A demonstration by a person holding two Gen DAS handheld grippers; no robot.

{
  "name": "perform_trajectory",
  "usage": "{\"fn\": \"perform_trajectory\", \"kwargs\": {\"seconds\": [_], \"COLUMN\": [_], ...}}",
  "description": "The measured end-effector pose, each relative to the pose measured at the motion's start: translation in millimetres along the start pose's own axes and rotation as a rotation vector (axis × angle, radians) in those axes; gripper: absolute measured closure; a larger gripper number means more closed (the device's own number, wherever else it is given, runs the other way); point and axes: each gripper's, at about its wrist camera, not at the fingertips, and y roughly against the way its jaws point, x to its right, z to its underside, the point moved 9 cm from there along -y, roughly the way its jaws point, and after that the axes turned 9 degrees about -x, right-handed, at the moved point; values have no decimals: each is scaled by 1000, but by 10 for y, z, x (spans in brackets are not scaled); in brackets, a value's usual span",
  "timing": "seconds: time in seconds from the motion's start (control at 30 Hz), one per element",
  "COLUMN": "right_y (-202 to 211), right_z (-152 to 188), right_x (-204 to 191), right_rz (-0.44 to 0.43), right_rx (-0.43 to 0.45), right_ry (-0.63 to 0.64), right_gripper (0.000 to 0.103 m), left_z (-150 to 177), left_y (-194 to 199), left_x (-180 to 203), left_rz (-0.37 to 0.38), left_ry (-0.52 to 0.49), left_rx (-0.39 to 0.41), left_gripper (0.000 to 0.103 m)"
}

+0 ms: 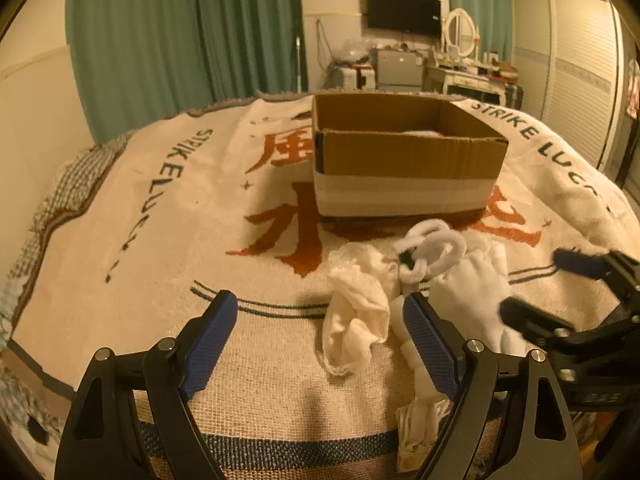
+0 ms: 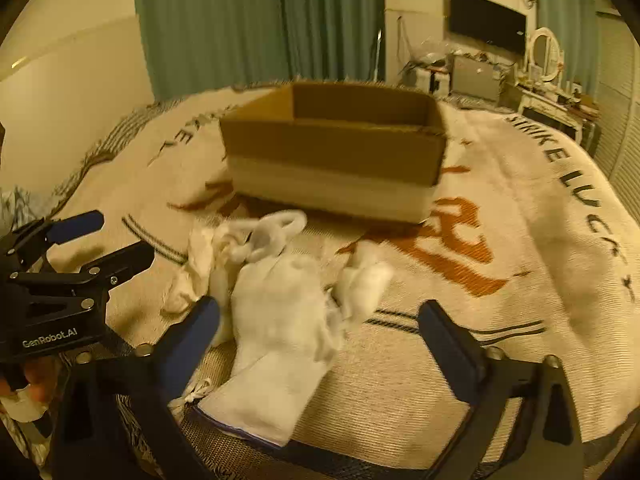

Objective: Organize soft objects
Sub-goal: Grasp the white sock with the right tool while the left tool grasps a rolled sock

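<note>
Both my left fingers (image 1: 320,344) and right fingers (image 2: 320,344) are wide open, empty; next I must grasp the white cotton glove (image 2: 276,320) near the bed's front edge for the brown cardboard box (image 2: 332,152).

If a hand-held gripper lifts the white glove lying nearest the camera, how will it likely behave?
The white glove lies flat and creased on the blanket, so it would probably droop limply from one pinch point. It looks like thin knit, likely very light. It touches the crumpled white cloth, which might drag along.

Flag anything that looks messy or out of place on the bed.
White soft things lie in a loose heap on the blanket in front of the cardboard box: a crumpled cloth, a fluffy chain and a glove.
</note>
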Motion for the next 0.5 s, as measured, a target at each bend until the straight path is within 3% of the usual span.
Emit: {"fn": "perform_trajectory", "kwargs": {"seconds": [0.13, 0.27, 0.3, 0.33, 0.5], "right_y": [-187, -347, -372, -381, -129], "right_z": [86, 172, 195, 209, 195], "right_x": [-123, -210, -210, -197, -102], "right_rz": [-33, -56, -46, -30, -64], "right_rx": [-53, -104, -113, -113, -48], "right_ry": [21, 37, 44, 47, 17], "right_gripper": [23, 28, 39, 53, 60], "left_z": [25, 12, 8, 8, 9], "left_y": [22, 27, 30, 37, 72], "left_x": [-9, -2, 9, 20, 144], "left_rz": [26, 15, 21, 25, 22], "left_ry": [6, 0, -1, -3, -47], "left_rx": [14, 12, 11, 10, 11], "left_gripper": [17, 17, 17, 17, 17]}}
